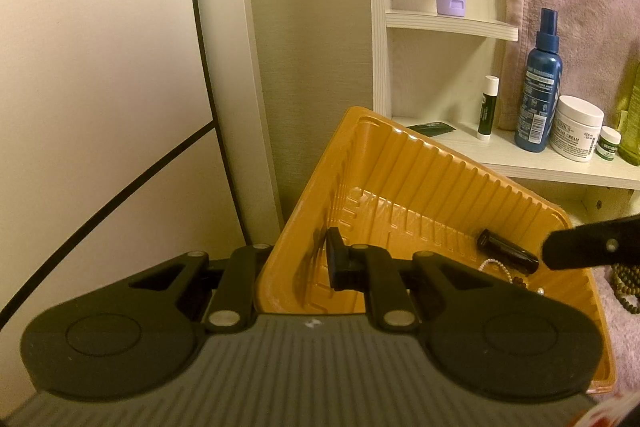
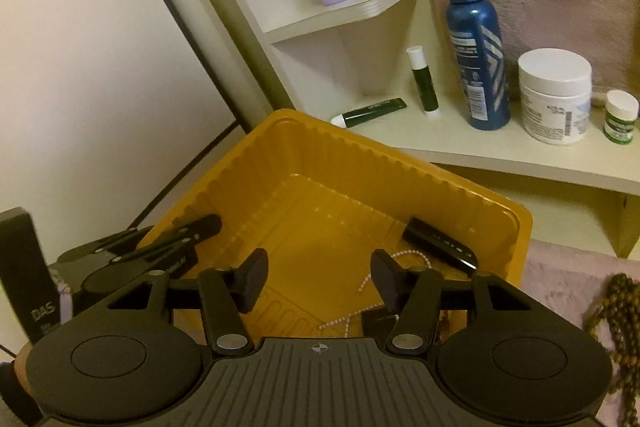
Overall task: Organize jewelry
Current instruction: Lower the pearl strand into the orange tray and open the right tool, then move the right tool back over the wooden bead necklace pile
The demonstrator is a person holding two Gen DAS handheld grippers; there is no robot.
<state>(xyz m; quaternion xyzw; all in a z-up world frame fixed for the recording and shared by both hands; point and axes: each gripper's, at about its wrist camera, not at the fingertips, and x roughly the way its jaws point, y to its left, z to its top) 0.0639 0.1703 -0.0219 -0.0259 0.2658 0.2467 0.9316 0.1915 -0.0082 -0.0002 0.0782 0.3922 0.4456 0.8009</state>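
Two grippers share the tray (image 2: 304, 131). The left gripper (image 1: 316, 263) is clamped on its wall. The right gripper (image 2: 316, 283) is open and empty over the pearls (image 2: 362, 307). The wooden beads (image 2: 616, 311) lie outside, nearest its right side.

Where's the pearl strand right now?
The pearl strand lies on the floor of the orange tray, at its near right in the right wrist view, just below the black tube and under the open right gripper.
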